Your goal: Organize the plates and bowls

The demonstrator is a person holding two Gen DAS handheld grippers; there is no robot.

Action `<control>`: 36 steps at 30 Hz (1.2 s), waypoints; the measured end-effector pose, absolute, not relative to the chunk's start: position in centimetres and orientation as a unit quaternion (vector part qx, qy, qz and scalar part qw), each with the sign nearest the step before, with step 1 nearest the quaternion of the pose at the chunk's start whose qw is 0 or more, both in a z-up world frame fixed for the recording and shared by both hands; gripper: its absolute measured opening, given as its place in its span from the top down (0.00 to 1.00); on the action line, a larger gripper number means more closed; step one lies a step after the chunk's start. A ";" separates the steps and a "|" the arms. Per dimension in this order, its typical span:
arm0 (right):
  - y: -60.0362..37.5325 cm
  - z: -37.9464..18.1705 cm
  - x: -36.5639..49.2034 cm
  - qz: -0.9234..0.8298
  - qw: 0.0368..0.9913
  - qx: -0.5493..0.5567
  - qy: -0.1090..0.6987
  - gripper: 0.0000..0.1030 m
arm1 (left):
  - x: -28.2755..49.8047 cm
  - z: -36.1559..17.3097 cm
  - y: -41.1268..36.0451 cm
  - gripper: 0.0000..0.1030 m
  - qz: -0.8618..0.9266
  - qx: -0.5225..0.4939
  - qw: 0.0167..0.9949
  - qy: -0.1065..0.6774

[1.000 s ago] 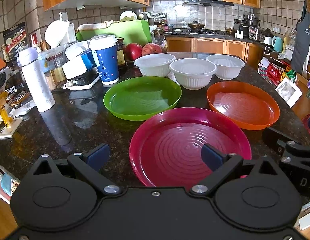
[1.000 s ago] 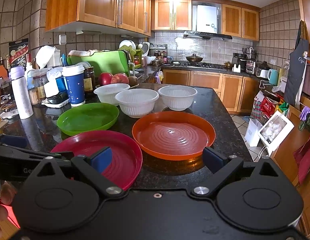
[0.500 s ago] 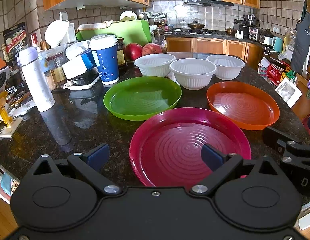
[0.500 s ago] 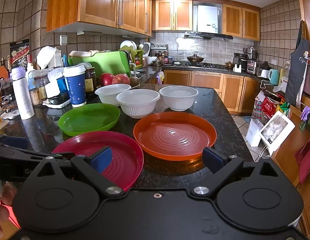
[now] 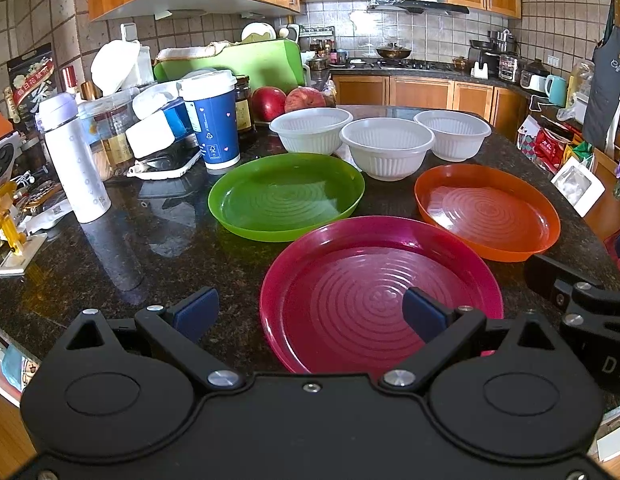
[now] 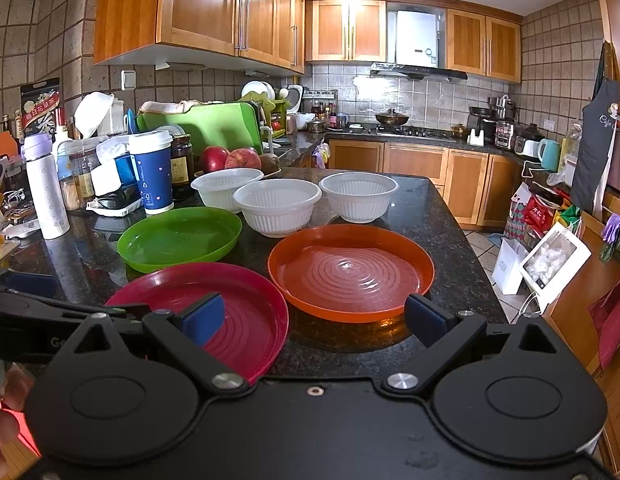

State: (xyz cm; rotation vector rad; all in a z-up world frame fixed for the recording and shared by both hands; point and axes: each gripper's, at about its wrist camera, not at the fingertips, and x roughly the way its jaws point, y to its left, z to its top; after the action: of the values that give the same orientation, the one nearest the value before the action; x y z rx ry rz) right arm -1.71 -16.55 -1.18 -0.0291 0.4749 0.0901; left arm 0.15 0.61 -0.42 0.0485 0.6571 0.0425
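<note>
Three plastic plates lie on the dark granite counter: a red plate (image 5: 380, 292) nearest, a green plate (image 5: 286, 196) behind it to the left, an orange plate (image 5: 488, 212) to the right. Behind them stand three white ribbed bowls: left bowl (image 5: 310, 130), middle bowl (image 5: 386, 148), right bowl (image 5: 452, 134). My left gripper (image 5: 310, 314) is open and empty, hovering over the red plate's near left edge. My right gripper (image 6: 314, 318) is open and empty, above the counter just in front of the orange plate (image 6: 352, 272), with the red plate (image 6: 226, 312) at its left finger.
Clutter fills the counter's left side: a white bottle (image 5: 76, 160), a blue paper cup (image 5: 212, 118), containers, jars, two red apples (image 5: 288, 100) and a green cutting board (image 5: 238, 62). The counter edge drops off at the right, where bags sit on the floor (image 6: 526, 216).
The right gripper has risen a little and drifted slightly, so the plates sit lower in its view. The left gripper has barely moved. No plate or bowl has shifted.
</note>
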 end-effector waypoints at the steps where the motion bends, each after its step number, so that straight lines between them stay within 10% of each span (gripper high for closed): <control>1: -16.5 -1.2 -1.7 0.045 0.971 -0.014 0.235 0.02 | 0.1 -0.4 0.6 0.05 0.021 0.024 0.946 0.323; 23: -17.8 0.4 -2.0 0.043 0.986 0.016 0.162 0.13 | 0.0 2.2 2.7 0.09 -0.029 -0.028 0.958 0.285; 36: -17.9 3.5 -4.5 0.000 1.000 0.013 -0.025 0.11 | -0.7 6.0 3.7 0.07 -0.043 -0.024 0.976 0.211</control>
State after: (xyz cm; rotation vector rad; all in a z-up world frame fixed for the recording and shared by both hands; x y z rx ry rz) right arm -4.47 -17.85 3.55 0.0255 -0.0490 -0.0002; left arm -0.68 3.73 6.02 -0.0475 0.4260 -0.0858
